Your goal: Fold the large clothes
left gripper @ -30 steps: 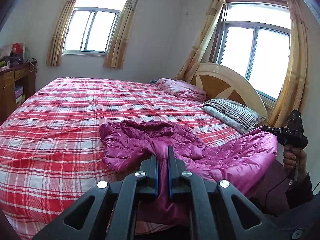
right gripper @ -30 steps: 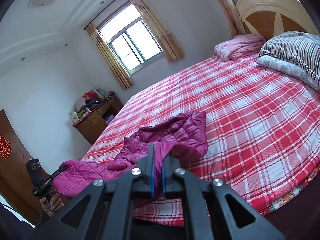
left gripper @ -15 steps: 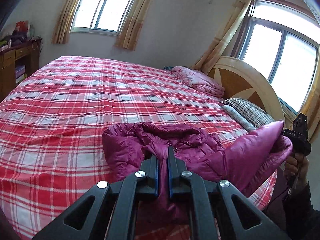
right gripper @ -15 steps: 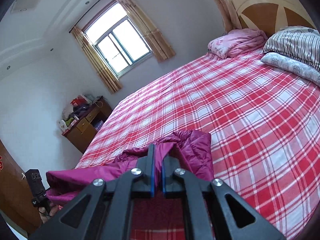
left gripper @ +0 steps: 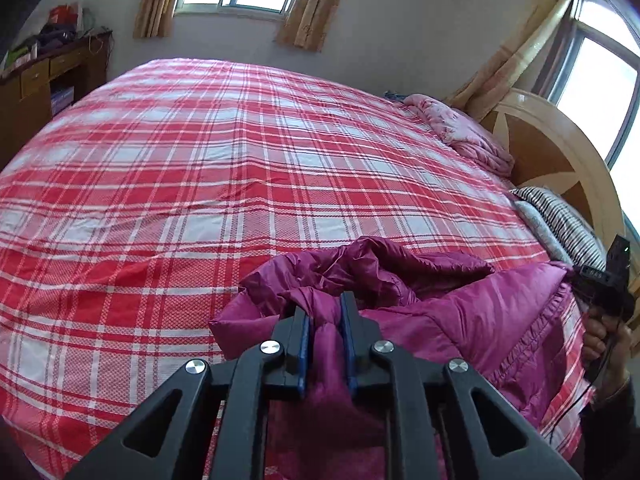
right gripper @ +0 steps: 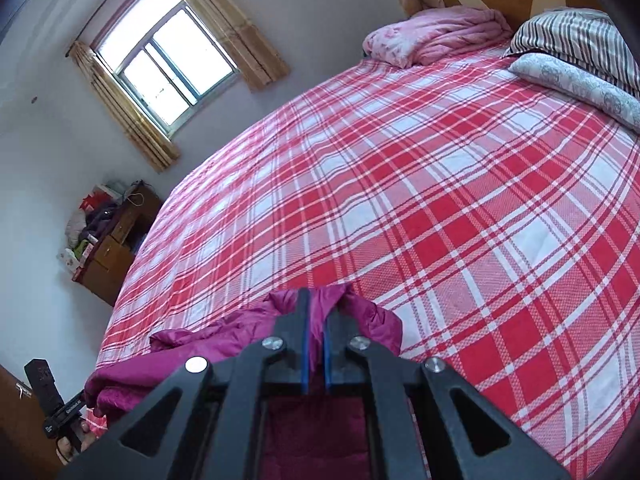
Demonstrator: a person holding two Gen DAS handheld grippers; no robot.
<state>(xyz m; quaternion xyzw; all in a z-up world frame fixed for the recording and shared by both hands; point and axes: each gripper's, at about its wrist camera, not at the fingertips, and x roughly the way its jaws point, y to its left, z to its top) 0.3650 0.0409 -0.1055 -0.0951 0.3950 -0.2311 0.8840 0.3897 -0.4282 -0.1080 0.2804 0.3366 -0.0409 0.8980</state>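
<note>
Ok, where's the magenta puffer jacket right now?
The magenta puffer jacket is at the near edge of the red plaid bed, pinched between the left gripper and right gripper, below the striped pillow.

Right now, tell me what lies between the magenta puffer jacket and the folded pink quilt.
Only bare red plaid bedsheet separates jacket from quilt, clearest in the left wrist view.

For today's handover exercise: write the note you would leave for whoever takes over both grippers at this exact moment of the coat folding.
Left gripper: shut on a bunched edge of the magenta puffer coat.
Right gripper: shut on another edge of the same coat.
Coat: held stretched between both grippers at the near edge of the red plaid bed, the far part crumpled on it.
Done: both grasps.
Left: probably lay it flat, then make every fold.
</note>
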